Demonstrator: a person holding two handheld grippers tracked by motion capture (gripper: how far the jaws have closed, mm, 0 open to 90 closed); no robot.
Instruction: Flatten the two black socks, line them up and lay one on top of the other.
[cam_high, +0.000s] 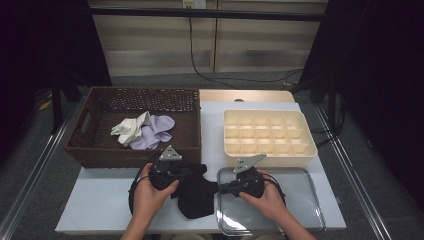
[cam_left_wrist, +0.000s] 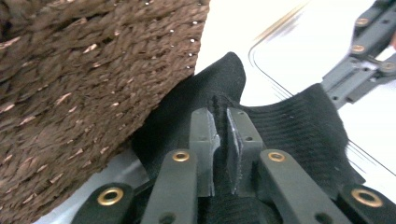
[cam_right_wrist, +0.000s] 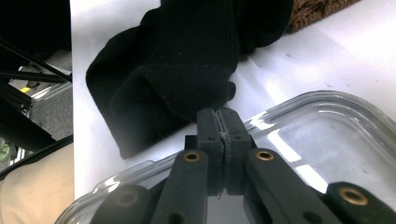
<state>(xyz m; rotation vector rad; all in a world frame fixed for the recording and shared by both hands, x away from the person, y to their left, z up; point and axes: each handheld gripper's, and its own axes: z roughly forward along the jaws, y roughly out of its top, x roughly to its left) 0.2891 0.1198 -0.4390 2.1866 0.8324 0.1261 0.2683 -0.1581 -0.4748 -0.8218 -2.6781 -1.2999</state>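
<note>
Table (cam_high: 100, 210): a pale sheet is laid over it, with wood left bare at 12 o'clock; everything is kept within reach of the person's forearms at 6 o'clock.
Room: dark curtains are seen at 9 and 3 o'clock, a pale panelled wall and a trailing cable at 12 o'clock, grey floor around.
Wicker basket (cam_high: 90, 150): set at 10 o'clock; a white and a lilac sock (cam_high: 145, 129) are kept inside, probably as the stock to be sorted.
Compartment tray (cam_high: 310, 150): placed at 2 o'clock, its cells bare, likely meant to receive folded pairs.
Clear tray (cam_high: 310, 210): set at 5 o'clock as a work area.
Black sock (cam_high: 196, 197): laid at 6 o'clock between basket and clear tray, apparently stretched between both tools so it can be folded.
Left hand-held gripper (cam_left_wrist: 223, 122): closed to a narrow gap on a pinched ridge of the black sock.
Right hand-held gripper (cam_right_wrist: 217, 122): jaws are pressed fully together at the sock's edge; whether fabric is caught cannot be told.
</note>
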